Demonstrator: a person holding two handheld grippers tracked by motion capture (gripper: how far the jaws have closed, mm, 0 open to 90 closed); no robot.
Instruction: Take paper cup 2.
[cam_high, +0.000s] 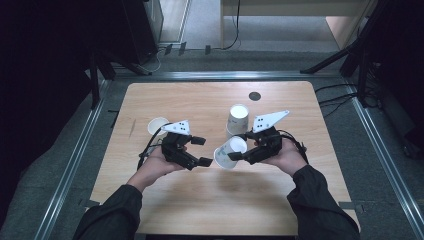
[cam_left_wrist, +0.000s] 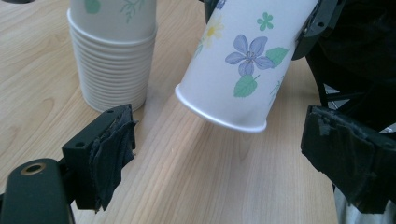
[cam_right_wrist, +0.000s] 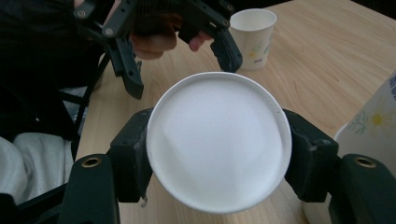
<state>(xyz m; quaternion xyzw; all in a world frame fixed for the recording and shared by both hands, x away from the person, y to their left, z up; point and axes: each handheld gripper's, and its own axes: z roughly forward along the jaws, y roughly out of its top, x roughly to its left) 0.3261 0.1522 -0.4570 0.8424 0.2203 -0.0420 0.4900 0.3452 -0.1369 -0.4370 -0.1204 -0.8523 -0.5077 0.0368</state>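
Right gripper (cam_right_wrist: 217, 149) clamps our paper cup (cam_right_wrist: 217, 140) at frame centre, left gripper (cam_high: 196, 151) is released; if we squeeze harder, the thin wall can buckle.

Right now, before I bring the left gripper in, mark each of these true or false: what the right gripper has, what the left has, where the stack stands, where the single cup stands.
1. The right gripper is shut on a paper cup. True: its jaws press the cup's sides, and the cup's mouth faces the left gripper.
2. The left gripper holds a cup as well. False: its jaws stand open with nothing between them.
3. The held cup is plain white outside. False: the left gripper view shows printed flowers and leaves.
4. A stack of cups stands upside down on the table. True.
5. The single cup lies on its side. False: it stands upright, mouth up.
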